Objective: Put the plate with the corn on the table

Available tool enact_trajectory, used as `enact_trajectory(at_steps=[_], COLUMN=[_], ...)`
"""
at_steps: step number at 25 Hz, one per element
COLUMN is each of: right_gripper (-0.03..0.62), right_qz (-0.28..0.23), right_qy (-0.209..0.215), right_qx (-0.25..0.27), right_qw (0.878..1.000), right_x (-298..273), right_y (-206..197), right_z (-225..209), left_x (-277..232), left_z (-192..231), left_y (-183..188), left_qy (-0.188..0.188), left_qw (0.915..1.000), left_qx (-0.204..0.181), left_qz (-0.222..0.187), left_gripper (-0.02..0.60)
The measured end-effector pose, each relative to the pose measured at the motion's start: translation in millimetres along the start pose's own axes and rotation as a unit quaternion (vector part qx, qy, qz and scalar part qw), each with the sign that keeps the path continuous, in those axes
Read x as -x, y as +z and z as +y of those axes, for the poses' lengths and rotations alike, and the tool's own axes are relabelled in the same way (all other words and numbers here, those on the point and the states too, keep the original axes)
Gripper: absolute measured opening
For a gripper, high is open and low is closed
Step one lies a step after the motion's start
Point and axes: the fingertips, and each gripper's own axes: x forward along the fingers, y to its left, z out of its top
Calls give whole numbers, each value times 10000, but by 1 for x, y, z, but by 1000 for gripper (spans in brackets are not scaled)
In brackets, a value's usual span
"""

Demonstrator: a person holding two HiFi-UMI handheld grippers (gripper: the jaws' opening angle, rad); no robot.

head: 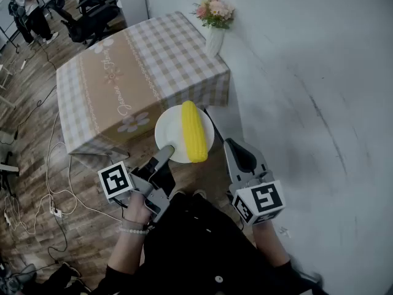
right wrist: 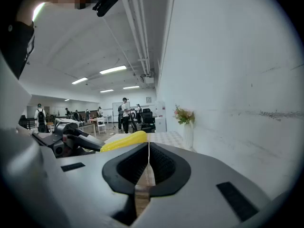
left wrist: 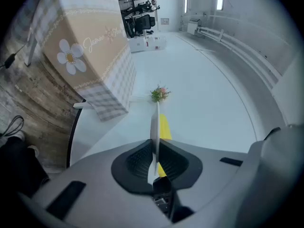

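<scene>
A white plate (head: 174, 135) carrying a yellow corn cob (head: 194, 131) hangs in the air just in front of the near edge of the table (head: 135, 72) with the checked cloth. My left gripper (head: 167, 153) is shut on the plate's near-left rim. In the left gripper view the plate (left wrist: 155, 120) shows edge-on between the pads, with the corn (left wrist: 165, 127) beside it. My right gripper (head: 234, 147) hovers to the right of the plate, shut and holding nothing. In the right gripper view its jaws (right wrist: 148, 163) meet, and the corn (right wrist: 124, 140) shows to the left.
A white vase (head: 214, 40) of flowers stands on the table's far right corner, close to the white wall (head: 319, 91). Cables (head: 37, 195) lie on the wooden floor at the left. Office chairs (head: 92, 17) and people (head: 27, 11) stand beyond the table.
</scene>
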Motion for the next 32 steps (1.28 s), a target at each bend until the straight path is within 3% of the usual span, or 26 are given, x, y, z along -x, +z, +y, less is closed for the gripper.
enact_trajectory(at_steps=[9, 11, 14, 17, 21, 24, 26, 32], right_gripper=[44, 44, 44, 46, 48, 73, 109, 101], right_qz=[-4, 15, 57, 70, -47, -181, -224, -223], right_qy=[-13, -27, -17, 266, 779, 1150, 1312, 1333], right_qx=[-180, -448, -1266, -2271, -3770, -4267, -4413, -4665], right_qw=[9998, 9990, 9919, 9735, 9229, 8969, 8875, 8741], right_x=[2, 1, -1, -6, -14, -20, -24, -31], right_y=[-6, -9, -18, -26, -37, -34, -32, -38], right_z=[-2, -5, -13, -14, -9, -1, 4, 8], left_x=[-4, -4, -5, -6, -7, -7, -7, -7], left_z=[-2, -3, -3, -5, -4, -4, -4, -1], left_y=[-4, -5, -5, -6, -9, -10, -9, -8], left_qy=[-86, -99, -120, -153, -222, -269, -295, -331], left_qw=[10000, 9999, 9999, 9998, 9997, 9995, 9993, 9989], left_qx=[11, 2, -33, -52, -46, -9, 7, 24], left_qz=[48, 61, 77, 92, 130, 171, 210, 343], left_gripper=[34, 34, 34, 34, 34, 34, 34, 34])
